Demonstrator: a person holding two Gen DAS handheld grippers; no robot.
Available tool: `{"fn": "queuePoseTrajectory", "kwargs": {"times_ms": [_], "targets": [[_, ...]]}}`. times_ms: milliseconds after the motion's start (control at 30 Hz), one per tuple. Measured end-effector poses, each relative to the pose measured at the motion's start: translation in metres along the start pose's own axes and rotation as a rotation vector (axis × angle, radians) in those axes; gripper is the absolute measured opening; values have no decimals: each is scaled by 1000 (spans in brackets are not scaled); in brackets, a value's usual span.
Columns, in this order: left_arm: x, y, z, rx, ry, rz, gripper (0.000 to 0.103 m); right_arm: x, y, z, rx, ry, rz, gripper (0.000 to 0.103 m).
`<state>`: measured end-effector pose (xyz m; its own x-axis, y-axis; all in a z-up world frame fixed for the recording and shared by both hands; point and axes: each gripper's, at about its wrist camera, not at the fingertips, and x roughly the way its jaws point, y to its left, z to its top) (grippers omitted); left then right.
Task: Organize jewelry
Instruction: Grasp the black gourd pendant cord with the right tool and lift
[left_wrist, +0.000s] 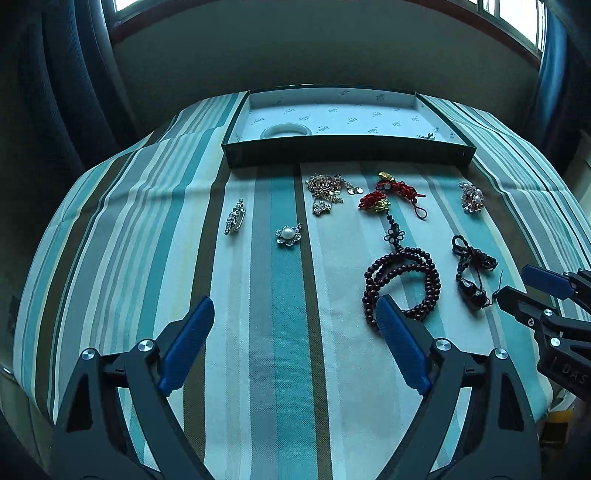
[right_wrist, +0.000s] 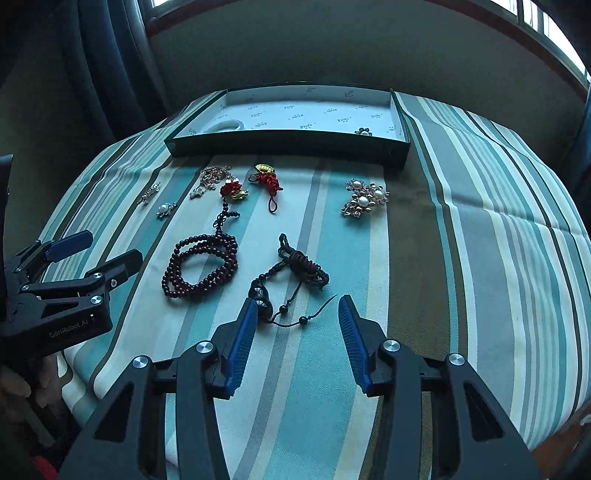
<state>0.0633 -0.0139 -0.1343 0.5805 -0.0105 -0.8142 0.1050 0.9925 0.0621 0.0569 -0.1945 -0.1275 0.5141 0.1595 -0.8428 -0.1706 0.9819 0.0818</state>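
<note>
Loose jewelry lies on the teal-and-cream striped cloth (left_wrist: 280, 332) over the table. The coiled dark red bead bracelet (left_wrist: 402, 284) is partly hidden by the left tongs (left_wrist: 295, 314), whose jaws stand wide and empty. At its 3 o'clock, the black knotted cord with dark beads (right_wrist: 291, 273) lies partly between the half-open right tongs (right_wrist: 297, 314), untouched. At 12 o'clock sits the shallow dark green cardboard box (left_wrist: 347, 149); a white ring (left_wrist: 286, 130) inside is cut off by its wall, and a small brooch (right_wrist: 364, 131) is barely discernible.
</note>
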Motion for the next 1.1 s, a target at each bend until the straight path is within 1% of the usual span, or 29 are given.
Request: {"fn": "queuePoseTrajectory", "kwargs": {"times_ms": [33, 200, 333, 667, 733, 867, 967, 1100], "targets": [[-1, 0, -2, 1, 0, 2, 89, 0, 2, -1, -5, 1, 4, 41], [-5, 2, -6, 6, -7, 16, 89, 0, 11, 0, -36, 3, 12, 38], [-4, 4, -5, 2, -5, 16, 89, 9, 17, 2, -59, 24, 14, 34], [3, 7, -6, -2, 14, 9, 89, 25, 26, 5, -110, 51, -10, 33], [4, 7, -6, 0, 16, 6, 89, 30, 26, 6, -116, 62, -11, 29], [6, 4, -6, 2, 21, 2, 89, 31, 27, 5, -126, 65, -5, 25], [6, 1, -5, 10, 22, -10, 89, 30, 26, 5, -129, 65, -15, 17], [6, -9, -3, 35, 15, -33, 89, 25, 15, 5, -109, 62, -39, 17]]}}
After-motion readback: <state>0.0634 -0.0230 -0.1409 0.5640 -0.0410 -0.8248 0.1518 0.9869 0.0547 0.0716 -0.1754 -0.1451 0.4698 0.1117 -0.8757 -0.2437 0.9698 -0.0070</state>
